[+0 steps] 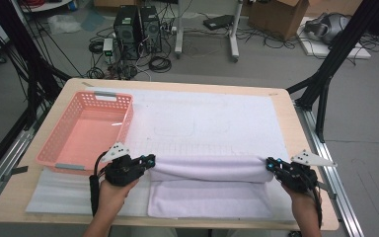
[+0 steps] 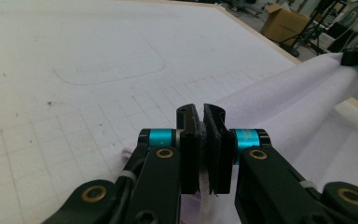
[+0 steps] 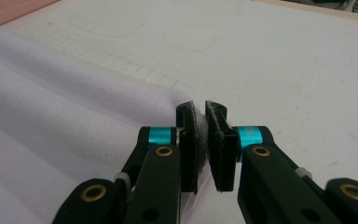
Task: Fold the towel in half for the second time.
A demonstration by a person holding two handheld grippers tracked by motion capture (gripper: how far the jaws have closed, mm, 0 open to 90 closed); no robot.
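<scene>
the left hand-held gripper (image 1: 150, 160) is clamped tight on the near left corner of the white towel (image 1: 207, 170), jaws nearly together with a pinch of cloth between the pads, plain to see in the left gripper view where the fabric (image 2: 279, 107) runs away to the right toward the other gripper. over on the far end, the right hand-held gripper (image 1: 270, 164) has the opposite corner, jaws drawn in just the same, fuzzy cloth squeezed between them in the right gripper view, with the towel (image 3: 51, 121) sloping off to the left. from the high view the towel's edge is lifted and stretched between the two grippers, sagging into a soft roll, while the rest of it lies flat on the near part of the surface (image 1: 286, 106), over the white mat (image 1: 202, 118) with its faint grid lines. a pink basket (image 1: 86, 131) sits at the left of the surface, just beyond the left hand (image 1: 113, 195), apart from the towel. the right hand (image 1: 303, 207) holds its gripper near the surface's right edge.
</scene>
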